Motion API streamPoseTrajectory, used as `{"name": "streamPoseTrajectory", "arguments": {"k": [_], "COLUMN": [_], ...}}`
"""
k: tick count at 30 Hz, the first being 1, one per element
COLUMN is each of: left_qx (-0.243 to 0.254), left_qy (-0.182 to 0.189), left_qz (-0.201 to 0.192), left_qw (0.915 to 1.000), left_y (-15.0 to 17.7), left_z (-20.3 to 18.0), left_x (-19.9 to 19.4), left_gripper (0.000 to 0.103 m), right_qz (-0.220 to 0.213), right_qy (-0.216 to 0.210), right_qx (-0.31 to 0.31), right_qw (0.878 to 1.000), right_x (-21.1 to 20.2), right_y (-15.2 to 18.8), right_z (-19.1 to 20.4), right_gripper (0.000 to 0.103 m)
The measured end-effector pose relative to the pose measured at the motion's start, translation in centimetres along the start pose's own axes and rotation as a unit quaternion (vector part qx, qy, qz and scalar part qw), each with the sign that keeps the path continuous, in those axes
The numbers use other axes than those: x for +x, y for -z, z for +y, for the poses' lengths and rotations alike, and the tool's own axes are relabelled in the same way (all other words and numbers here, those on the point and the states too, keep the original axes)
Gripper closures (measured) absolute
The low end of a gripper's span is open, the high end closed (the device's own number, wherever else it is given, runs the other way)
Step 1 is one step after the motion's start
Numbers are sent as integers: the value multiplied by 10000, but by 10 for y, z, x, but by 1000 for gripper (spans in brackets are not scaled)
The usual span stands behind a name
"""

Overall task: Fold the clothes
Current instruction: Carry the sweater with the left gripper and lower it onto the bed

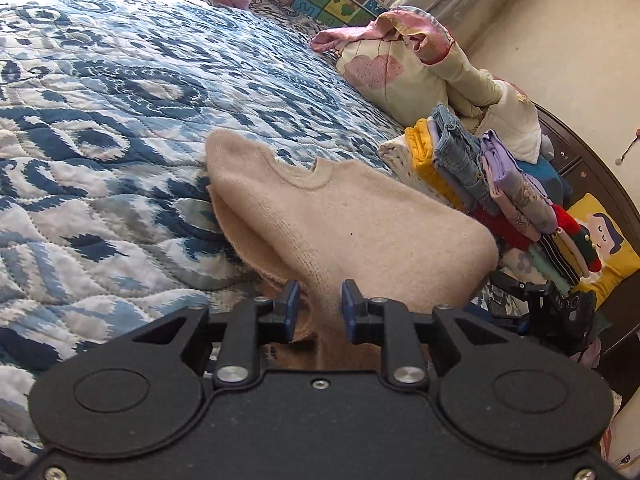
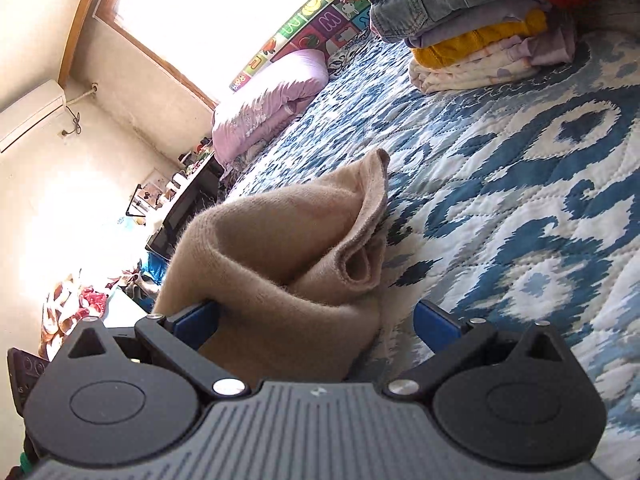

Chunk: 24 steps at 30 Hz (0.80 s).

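Note:
A beige knit sweater (image 1: 320, 216), folded over with its round neckline up, lies on the blue-and-white quilt (image 1: 100, 120). Its near edge runs between the blue pads of my left gripper (image 1: 320, 304), whose jaws stand a little apart and do not pinch the cloth. In the right wrist view the same sweater (image 2: 280, 248) bunches up between the wide jaws of my right gripper (image 2: 318, 324). It rests against the left pad (image 2: 200, 320) and stays clear of the right one. The right gripper is open.
A stack of folded clothes (image 1: 480, 184), with jeans, yellow and lilac pieces, stands at the bed's edge, also in the right wrist view (image 2: 472, 20). Bundled bedding (image 1: 420, 68) and a yellow cushion (image 1: 608, 240) lie beyond it. A lilac duvet (image 2: 264, 108) sits by the window wall.

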<state>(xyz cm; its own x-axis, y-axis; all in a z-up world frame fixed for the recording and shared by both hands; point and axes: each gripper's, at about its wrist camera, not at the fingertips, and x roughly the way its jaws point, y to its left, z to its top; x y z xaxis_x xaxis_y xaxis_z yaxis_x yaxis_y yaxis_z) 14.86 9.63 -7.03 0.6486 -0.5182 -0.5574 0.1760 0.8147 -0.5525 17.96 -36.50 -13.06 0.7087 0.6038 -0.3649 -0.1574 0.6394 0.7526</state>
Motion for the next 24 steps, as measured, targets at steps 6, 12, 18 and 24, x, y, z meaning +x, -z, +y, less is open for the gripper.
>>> {"name": "streamPoseTrajectory", "arguments": {"k": [6, 12, 18, 24], "left_qx": [-1055, -1536, -1486, -1102], "left_qy": [52, 460, 622, 789], "left_qz": [-359, -397, -329, -199], "left_qw": [9938, 9863, 9864, 9906], "left_y": [4, -8, -27, -34], "left_z": [39, 51, 57, 64], "left_x": [-11, 22, 72, 105], "left_gripper": [41, 38, 38, 69], "right_qz": [-104, -282, -95, 206], "right_qy": [-294, -629, -453, -109], "right_qx": [779, 860, 415, -236], "right_qw": [9965, 9939, 9981, 9994], "right_x": [-8, 17, 46, 51], "right_y": [2, -13, -10, 6], "right_z": [-13, 3, 21, 31], "right_gripper": [0, 0, 0, 28]}}
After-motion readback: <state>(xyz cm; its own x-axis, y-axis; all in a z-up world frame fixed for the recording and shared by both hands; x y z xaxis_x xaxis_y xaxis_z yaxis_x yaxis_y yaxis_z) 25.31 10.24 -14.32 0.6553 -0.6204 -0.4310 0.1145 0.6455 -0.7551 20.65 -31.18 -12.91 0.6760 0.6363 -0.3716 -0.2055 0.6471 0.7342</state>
